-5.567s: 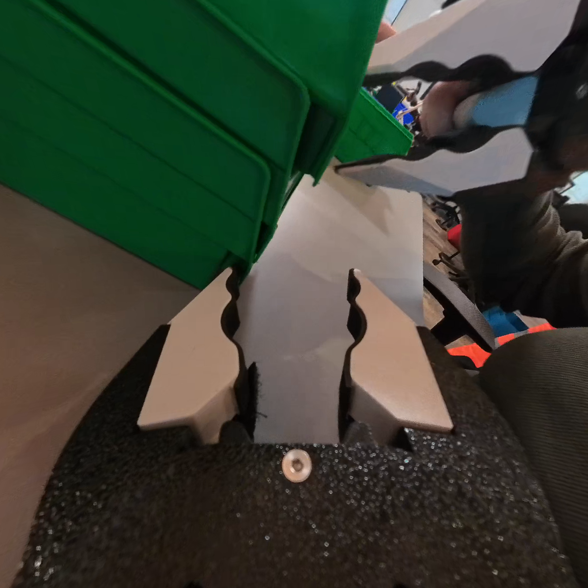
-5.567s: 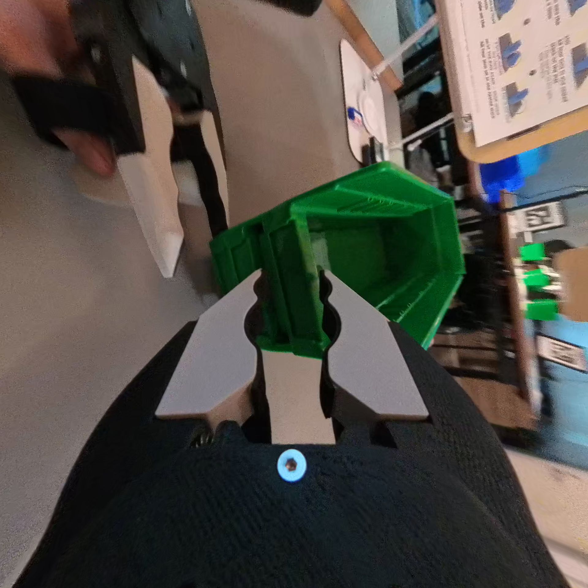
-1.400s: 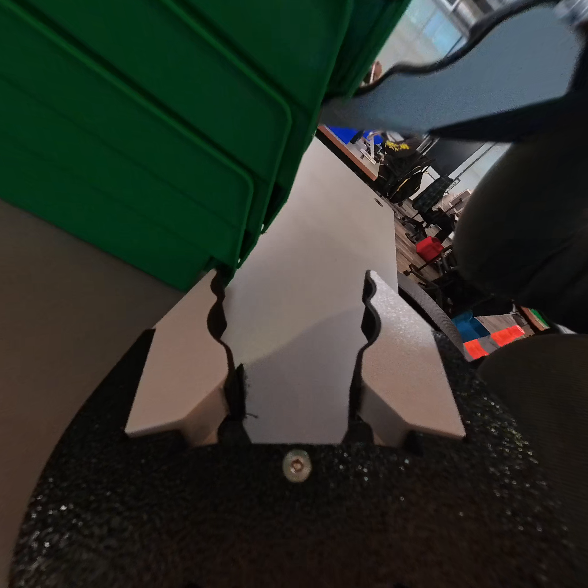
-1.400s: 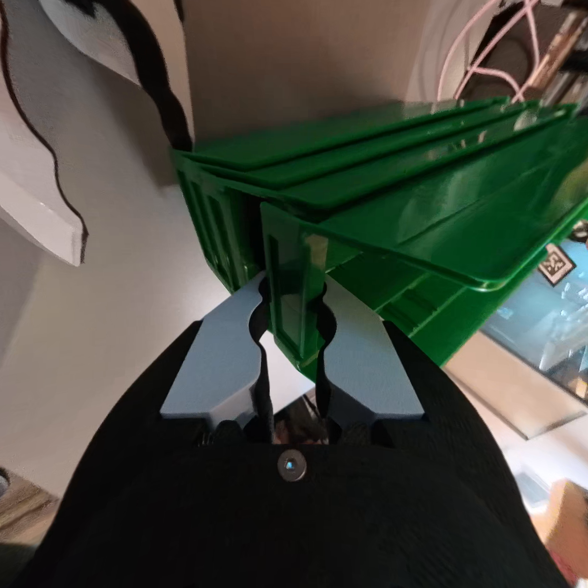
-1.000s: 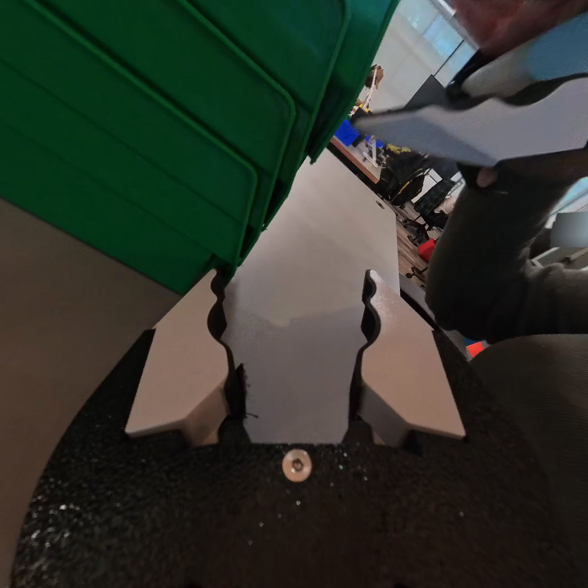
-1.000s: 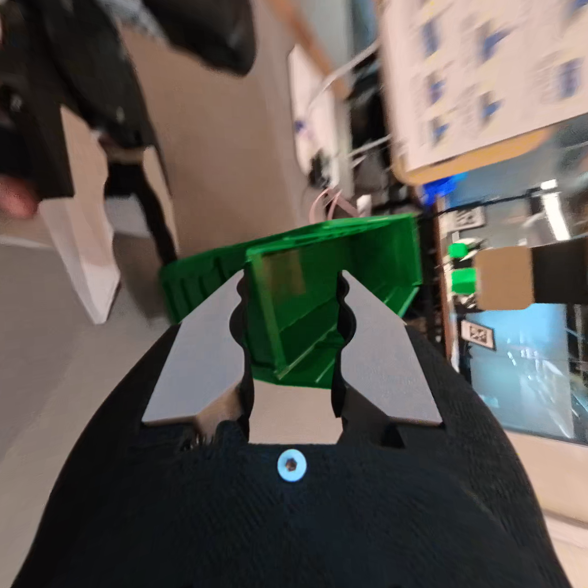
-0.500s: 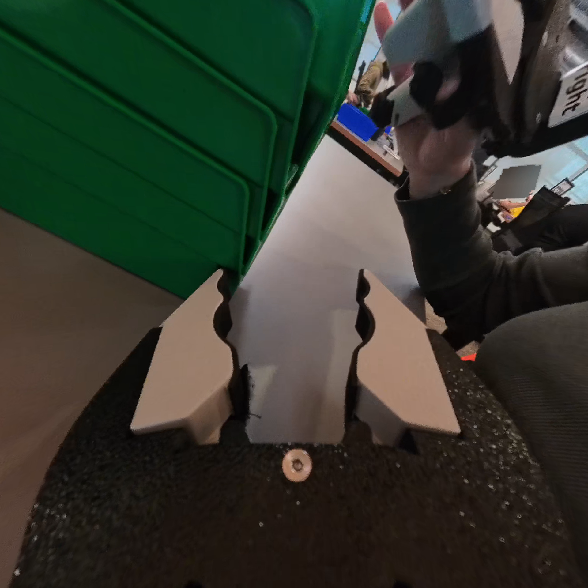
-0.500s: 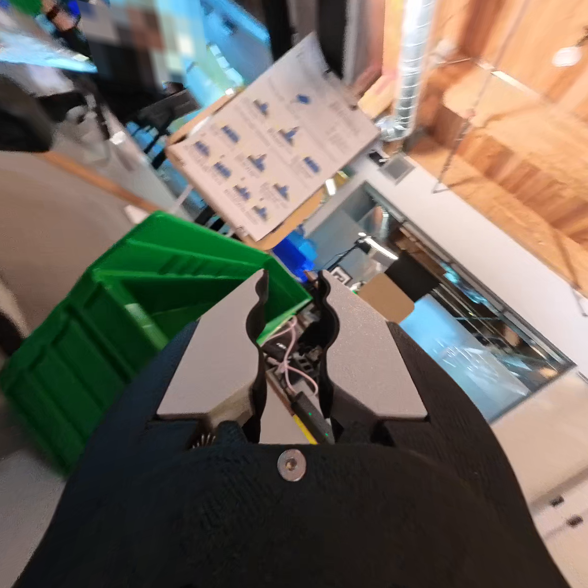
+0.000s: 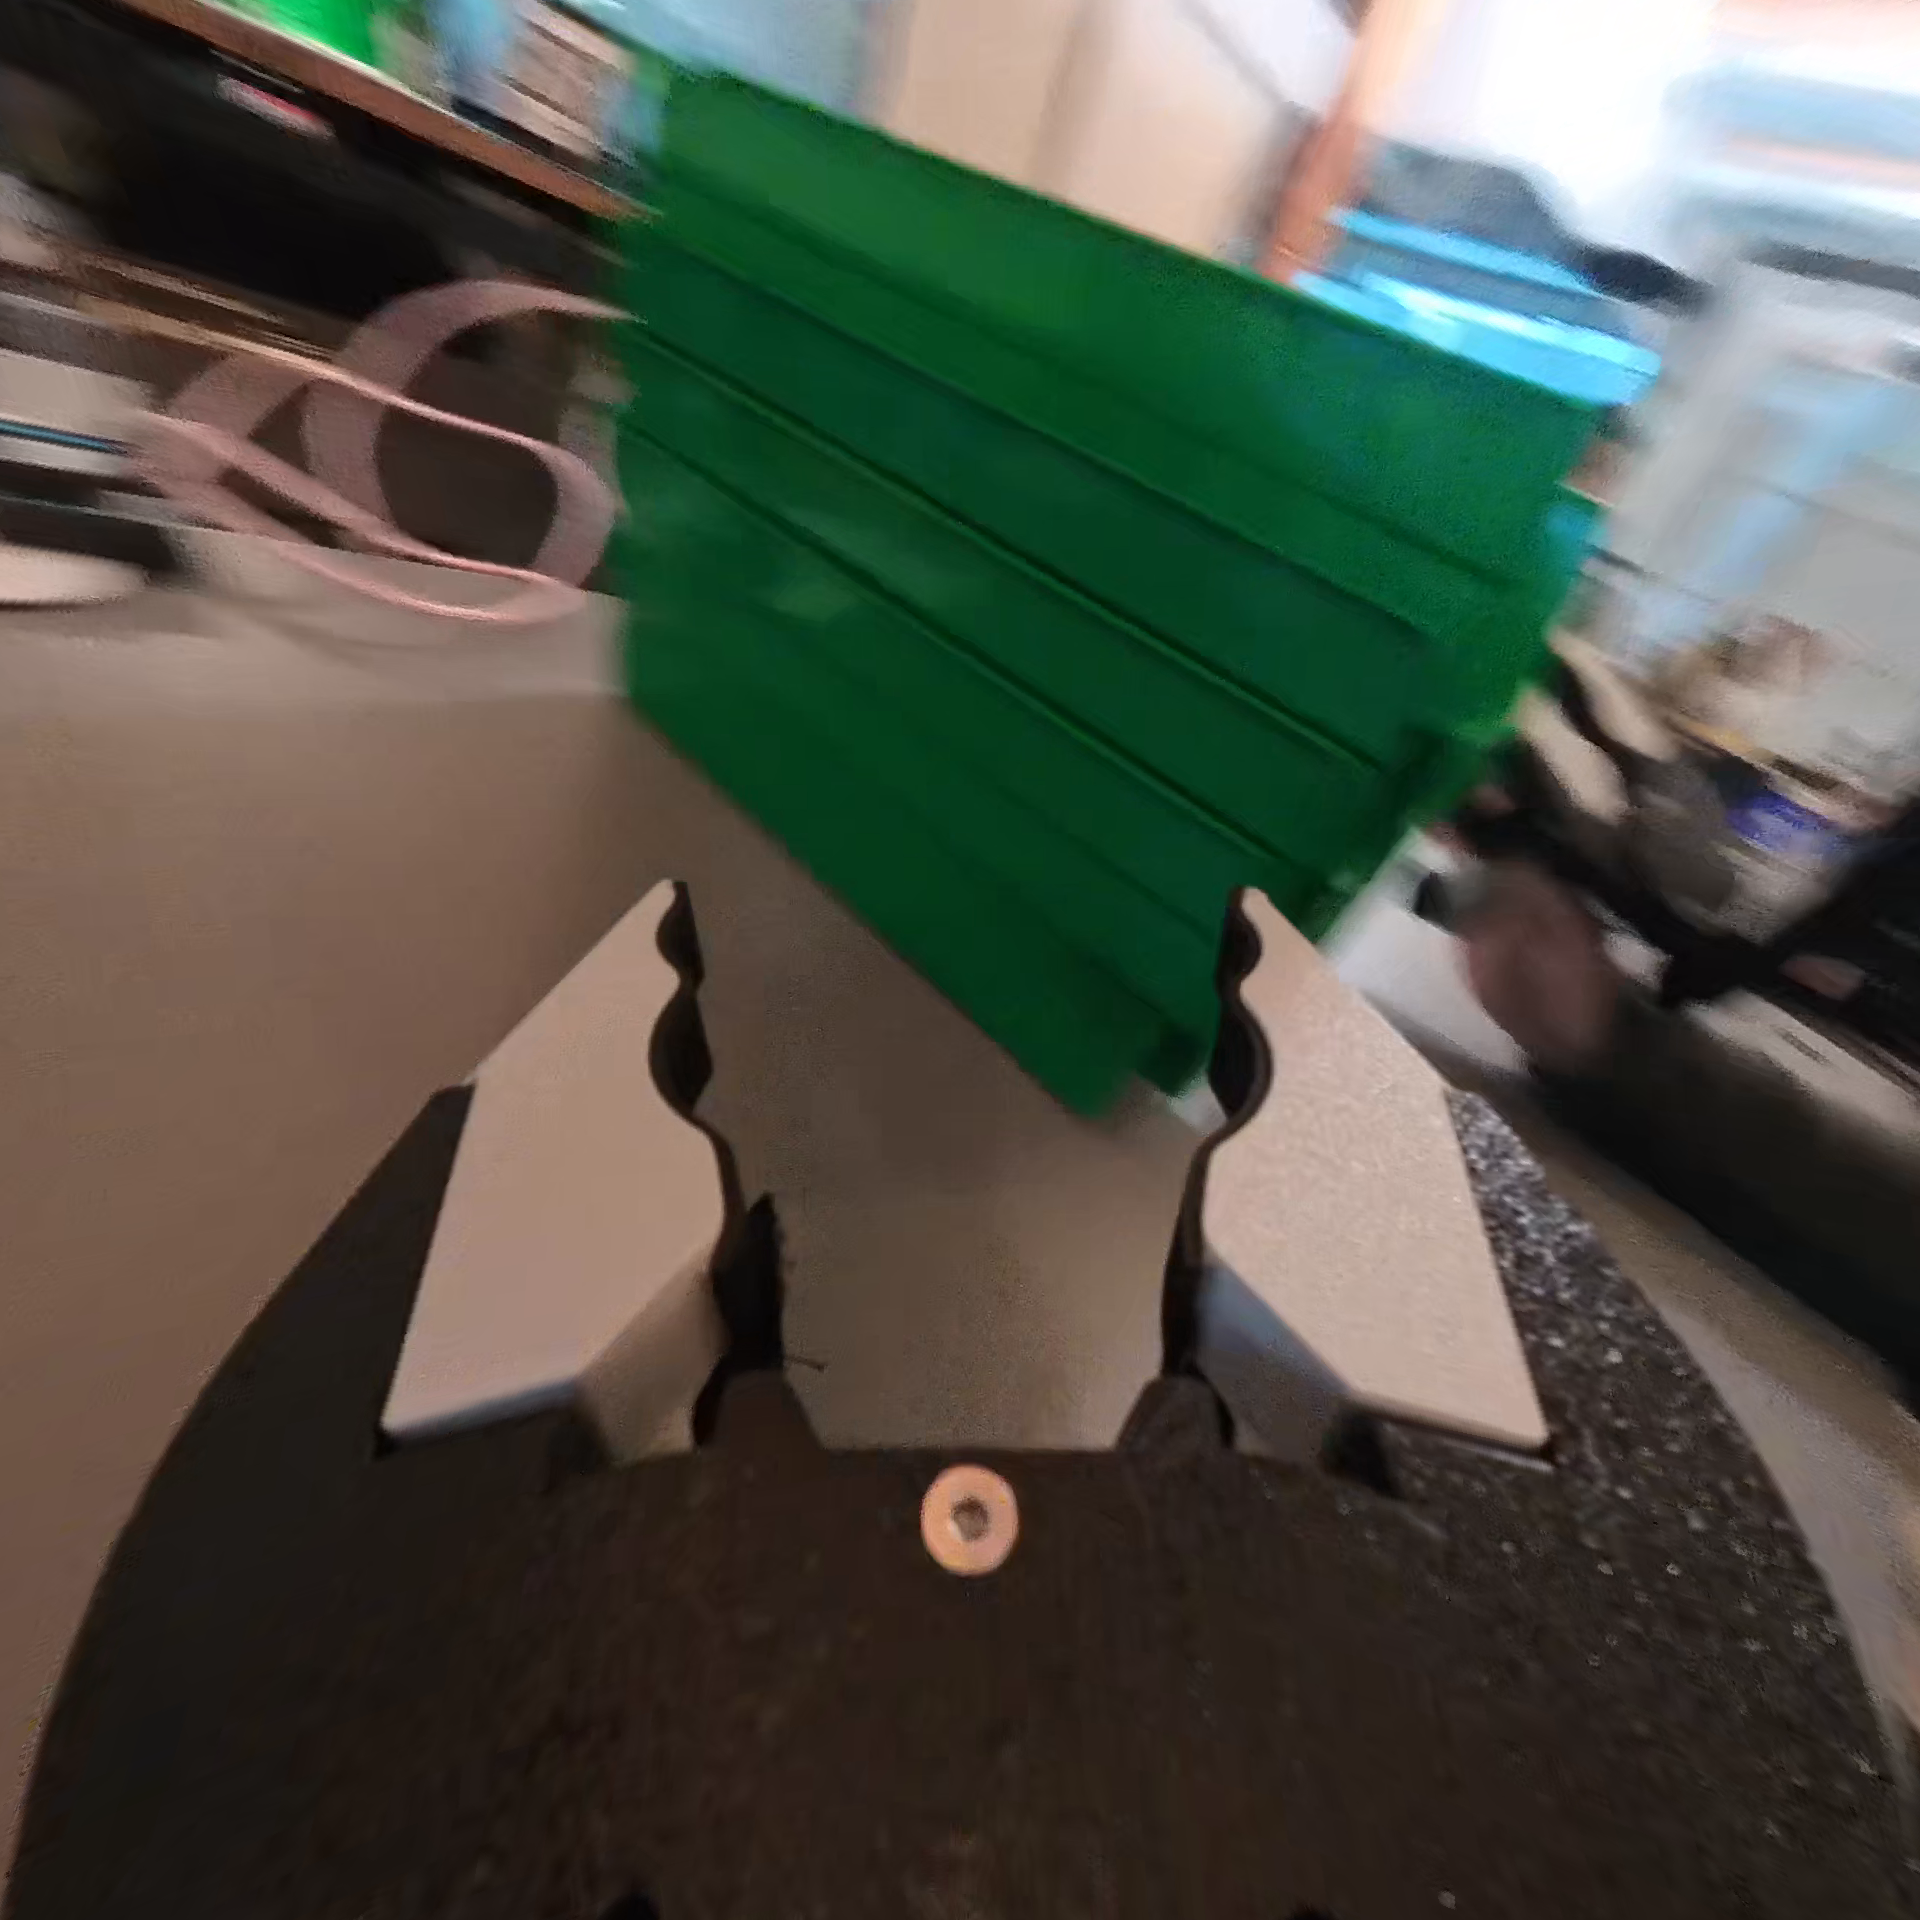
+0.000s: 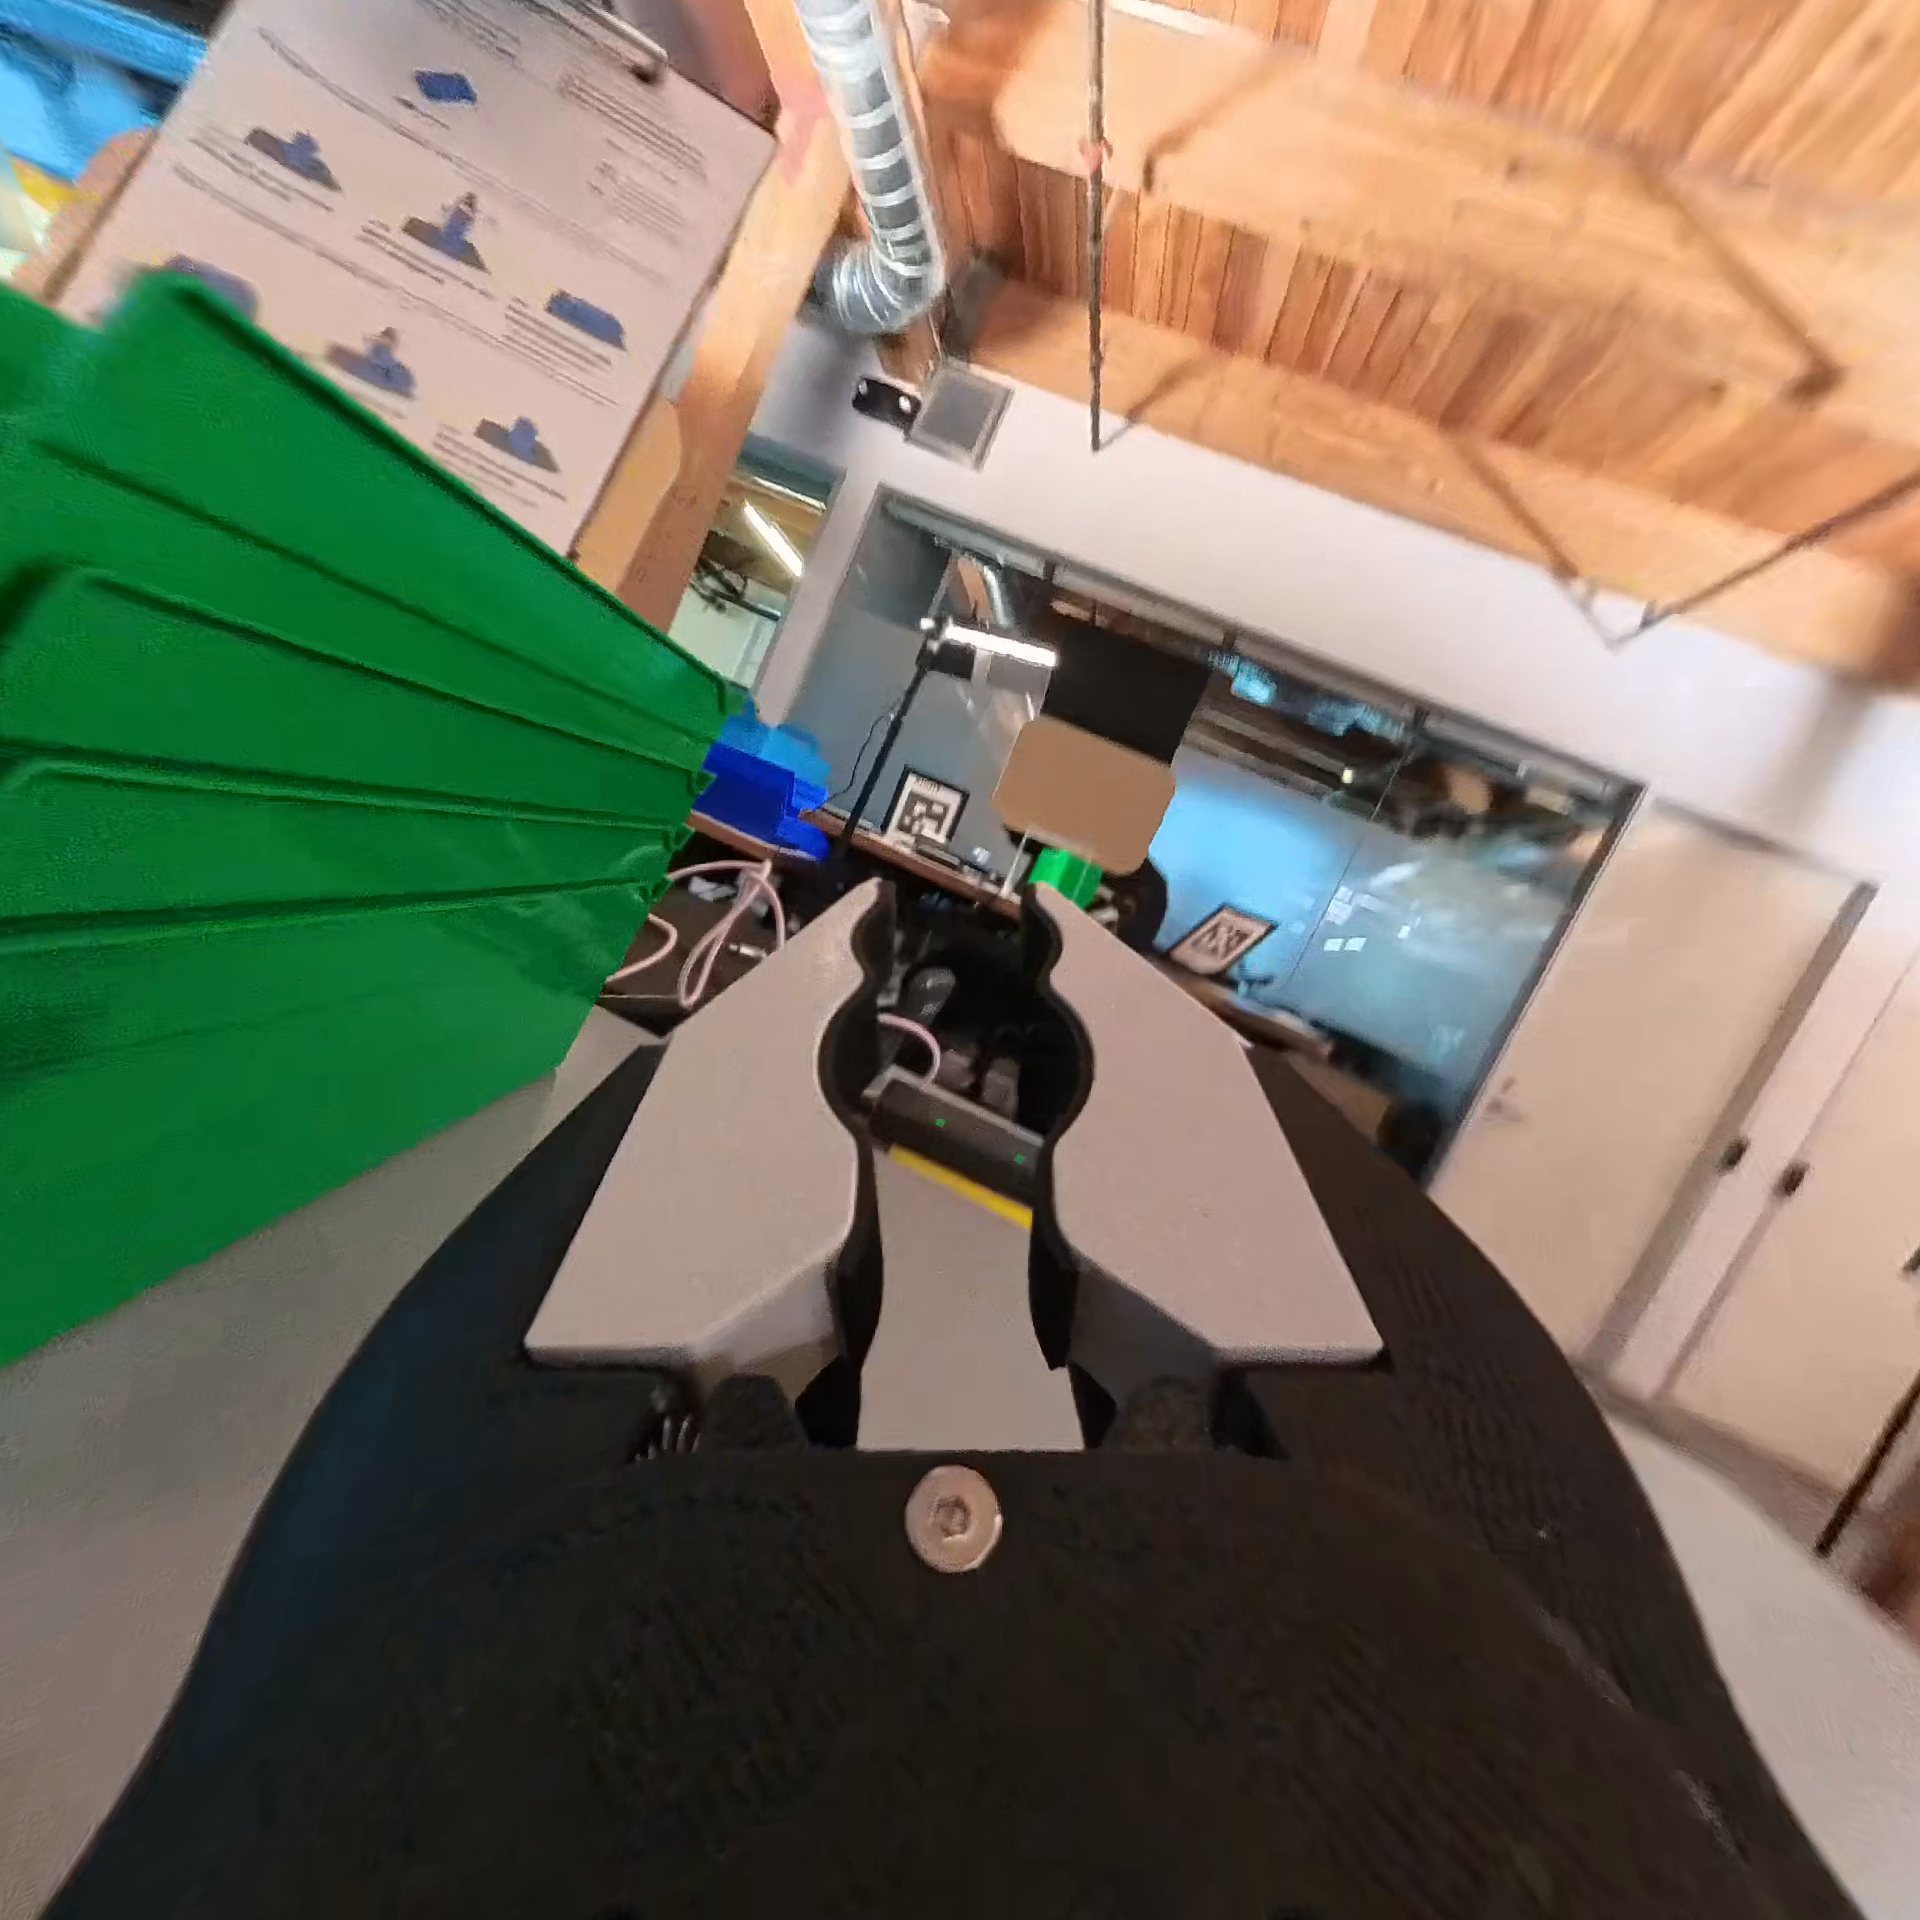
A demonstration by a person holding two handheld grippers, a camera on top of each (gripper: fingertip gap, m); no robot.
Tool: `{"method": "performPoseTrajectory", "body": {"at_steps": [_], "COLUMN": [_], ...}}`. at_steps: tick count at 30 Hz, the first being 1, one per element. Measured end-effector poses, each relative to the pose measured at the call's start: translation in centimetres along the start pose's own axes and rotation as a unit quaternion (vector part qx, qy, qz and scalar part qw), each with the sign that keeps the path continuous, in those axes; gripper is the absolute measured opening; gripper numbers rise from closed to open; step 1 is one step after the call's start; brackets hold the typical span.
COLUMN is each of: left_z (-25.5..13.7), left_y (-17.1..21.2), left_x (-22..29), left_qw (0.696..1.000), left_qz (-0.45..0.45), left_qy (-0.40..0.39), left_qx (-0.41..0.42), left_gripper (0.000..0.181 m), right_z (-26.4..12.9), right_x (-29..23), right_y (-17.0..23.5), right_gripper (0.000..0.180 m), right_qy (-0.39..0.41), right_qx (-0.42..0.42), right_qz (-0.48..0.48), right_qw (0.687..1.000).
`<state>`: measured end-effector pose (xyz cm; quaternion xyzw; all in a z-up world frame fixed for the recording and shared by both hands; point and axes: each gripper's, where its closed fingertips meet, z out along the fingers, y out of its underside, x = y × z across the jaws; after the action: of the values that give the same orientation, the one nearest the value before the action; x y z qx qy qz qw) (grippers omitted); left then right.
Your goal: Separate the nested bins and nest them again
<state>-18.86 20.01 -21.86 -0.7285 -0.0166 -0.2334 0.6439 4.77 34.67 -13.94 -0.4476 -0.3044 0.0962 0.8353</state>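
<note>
The green nested bins [image 9: 1039,582] stand as a stack of several on the grey table [image 9: 260,883], blurred by motion. My left gripper [image 9: 956,904] is open and empty, just short of the stack's near lower corner, which shows between its fingers without touching them. In the right wrist view the same stack [image 10: 312,831] fills the left side. My right gripper [image 10: 958,899] is beside it on the right, pointing past it into the room. Its jaws stand nearly shut with a narrow gap and hold nothing.
A pink cable [image 9: 416,488] loops on the table behind the bins, also seen in the right wrist view [image 10: 717,935]. A black device with a yellow strip [image 10: 956,1132] lies at the table's far edge. Blue bins [image 10: 758,779] and a poster board [image 10: 436,229] stand beyond. A blurred hand [image 9: 1538,966] is at right.
My right gripper let go of the top bin's wall and swung right, off the stack, its jaws narrowing. My left gripper pulled back from the stack, swung round and opened wider.
</note>
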Motion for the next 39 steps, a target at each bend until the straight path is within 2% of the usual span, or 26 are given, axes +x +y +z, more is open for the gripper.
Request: {"method": "performPoseTrajectory", "body": {"at_steps": [3,5,8,12,16,26,28,30,32,35,39], "left_z": [-3.2,-4.2,-4.2,-4.1,-4.1,-4.2,-4.1,-4.1,-4.0,-3.7,-3.3], "left_y": [-0.5,-0.6,-0.5,-0.3,-0.2,-0.8,-1.0,-1.1,-1.1,-1.1,-1.0], "left_x": [-6.6,-7.9,-8.0,-7.2,-6.5,-5.9,-5.8,-5.7,-5.7,-5.6,-5.4], "left_qw": [0.977,0.965,0.960,0.957,0.961,0.973,0.976,0.978,0.980,0.982,0.984], "left_qz": [0.010,0.025,0.038,0.074,0.073,0.047,0.034,0.025,0.019,0.012,0.009], "left_qy": [-0.211,-0.261,-0.277,-0.280,-0.265,-0.226,-0.212,-0.202,-0.196,-0.184,-0.176], "left_qx": [0.009,0.006,-0.001,-0.011,-0.006,0.025,0.034,0.038,0.041,0.039,0.038], "left_gripper": [0.097,0.101,0.106,0.104,0.098,0.094,0.093,0.091,0.091,0.090,0.090], "right_z": [0.4,0.5,0.6,0.7,0.9,0.2,-0.2,-0.9,-2.0,-3.5,-3.5], "right_x": [1.1,1.4,1.4,0.7,-0.2,-1.2,-1.1,-1.0,-2.1,-7.3,-15.0], "right_y": [2.0,2.8,3.2,3.5,3.9,3.7,2.8,0.3,-4.1,-9.7,-9.6], "right_gripper": [0.023,0.023,0.023,0.022,0.023,0.023,0.023,0.025,0.026,0.026,0.035], "right_qy": [0.011,0.014,0.013,-0.002,-0.022,-0.013,-0.005,-0.006,-0.043,-0.173,-0.346], "right_qx": [-0.030,-0.043,-0.051,-0.058,-0.070,-0.085,-0.075,-0.037,0.021,0.059,-0.051], "right_qz": [0.070,0.092,0.109,0.105,0.105,0.059,0.060,0.067,0.055,-0.009,-0.108], "right_qw": [0.997,0.995,0.993,0.993,0.992,0.995,0.995,0.997,0.997,0.983,0.930]}}
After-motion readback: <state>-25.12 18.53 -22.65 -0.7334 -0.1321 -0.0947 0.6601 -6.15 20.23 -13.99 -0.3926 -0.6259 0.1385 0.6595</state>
